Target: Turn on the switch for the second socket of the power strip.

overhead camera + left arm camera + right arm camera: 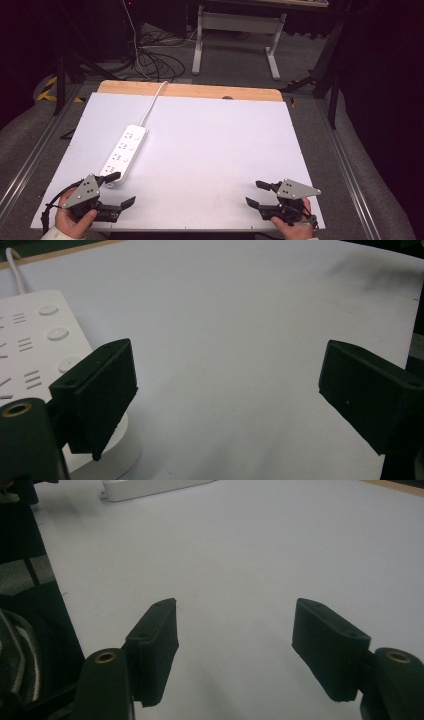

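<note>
Power strip (124,152) w/ cord (153,103) blocks table's (215,150) left side, just beside left gripper (119,189). Centre & right lie bare, open for passage.

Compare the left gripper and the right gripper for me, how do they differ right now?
The left gripper sits right beside the white power strip, one jaw over its near end; the right gripper sits far from it, over bare table. The left gripper points toward the table's right, the right gripper toward its left. Both are open, empty and held at the near edge.

Power strip (124,151) lies on the bench (210,145), left half, cord running to the far edge. Left hand-held gripper (121,189) sits just beside its near end; right hand-held gripper (256,193) at near right, well apart.
</note>
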{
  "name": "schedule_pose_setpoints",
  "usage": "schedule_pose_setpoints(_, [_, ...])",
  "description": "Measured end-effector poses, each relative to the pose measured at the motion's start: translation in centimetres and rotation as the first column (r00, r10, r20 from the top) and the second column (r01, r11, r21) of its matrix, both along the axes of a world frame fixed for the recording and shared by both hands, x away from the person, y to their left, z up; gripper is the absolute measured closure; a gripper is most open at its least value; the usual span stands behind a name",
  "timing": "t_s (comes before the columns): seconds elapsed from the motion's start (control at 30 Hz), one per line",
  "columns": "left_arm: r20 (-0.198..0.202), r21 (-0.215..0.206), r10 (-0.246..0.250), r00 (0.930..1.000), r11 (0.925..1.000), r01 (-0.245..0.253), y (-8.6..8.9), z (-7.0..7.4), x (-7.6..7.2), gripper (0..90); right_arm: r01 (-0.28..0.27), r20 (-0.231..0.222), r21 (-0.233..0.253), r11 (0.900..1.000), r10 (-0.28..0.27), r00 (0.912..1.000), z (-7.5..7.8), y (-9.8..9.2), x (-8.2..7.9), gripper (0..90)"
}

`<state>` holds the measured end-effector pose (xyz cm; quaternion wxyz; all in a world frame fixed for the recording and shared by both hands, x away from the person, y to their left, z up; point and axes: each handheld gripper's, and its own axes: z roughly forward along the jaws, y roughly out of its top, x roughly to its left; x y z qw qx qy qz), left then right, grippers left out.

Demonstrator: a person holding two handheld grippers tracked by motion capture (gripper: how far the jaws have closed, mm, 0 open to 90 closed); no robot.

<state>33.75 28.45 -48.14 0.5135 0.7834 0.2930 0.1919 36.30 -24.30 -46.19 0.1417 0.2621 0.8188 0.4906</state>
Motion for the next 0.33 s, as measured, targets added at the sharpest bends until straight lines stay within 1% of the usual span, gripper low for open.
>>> schedule_pose_setpoints(0.1, [0.004, 0.001, 0.004, 1.0000, 1.0000, -0.004, 0.00, 0.02, 0.00, 9.3, 0.002, -0.002, 0.002, 1.000, -0.002, 1.0000, -0.02, -0.03, 0.01, 35.4])
schedule_pose_setpoints(0.33, [-0.015, -0.015, 0.009, 0.9998, 0.9998, -0.009, -0.14, 0.01, 0.01, 8.0, 0.002, -0.002, 0.005, 1.000, -0.002, 1.0000, -0.01, -0.08, 0.01, 35.4])
